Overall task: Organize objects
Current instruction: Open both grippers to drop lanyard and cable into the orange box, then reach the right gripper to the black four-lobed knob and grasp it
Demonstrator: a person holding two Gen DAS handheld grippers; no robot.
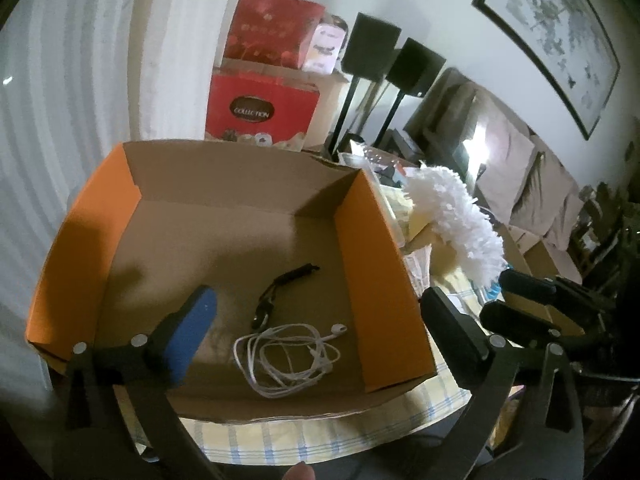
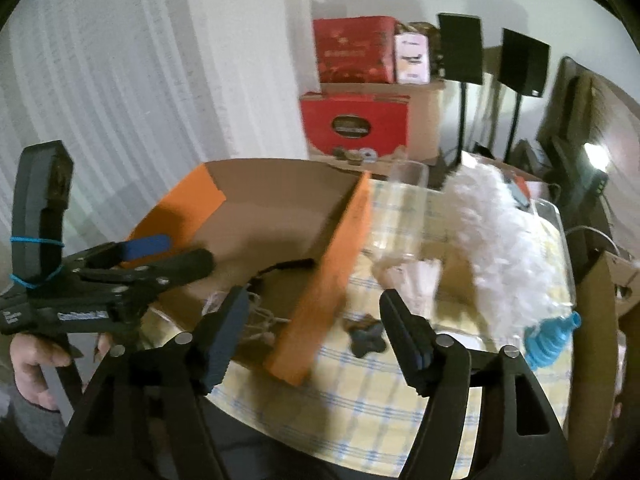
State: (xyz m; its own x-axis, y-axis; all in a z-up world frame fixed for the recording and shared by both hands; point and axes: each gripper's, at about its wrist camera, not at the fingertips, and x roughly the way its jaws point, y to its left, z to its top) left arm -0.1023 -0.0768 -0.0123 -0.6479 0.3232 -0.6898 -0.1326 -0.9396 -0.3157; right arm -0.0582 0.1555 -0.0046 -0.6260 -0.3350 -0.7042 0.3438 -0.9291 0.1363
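Note:
An open cardboard box with orange walls (image 1: 376,264) (image 2: 320,288) stands on the plaid tablecloth (image 2: 360,400). Inside lie coiled white earphones (image 1: 288,356) and a black strap (image 1: 280,292). My left gripper (image 1: 320,332) (image 2: 180,254) hovers open over the box's near part, holding nothing. My right gripper (image 2: 316,336) (image 1: 508,300) is open and empty, low over the cloth at the box's right wall. A small dark object (image 2: 366,338) lies on the cloth just ahead of it. A white fluffy duster (image 1: 452,216) (image 2: 504,240) with a blue handle (image 2: 552,340) lies to the right.
A clear container (image 2: 400,208) stands behind the box's right wall. Red cartons (image 1: 260,108) are stacked at the back beside two black speakers on stands (image 1: 372,48). A sofa with cushions (image 1: 520,184) is at the right. A hand (image 2: 36,364) holds the left gripper.

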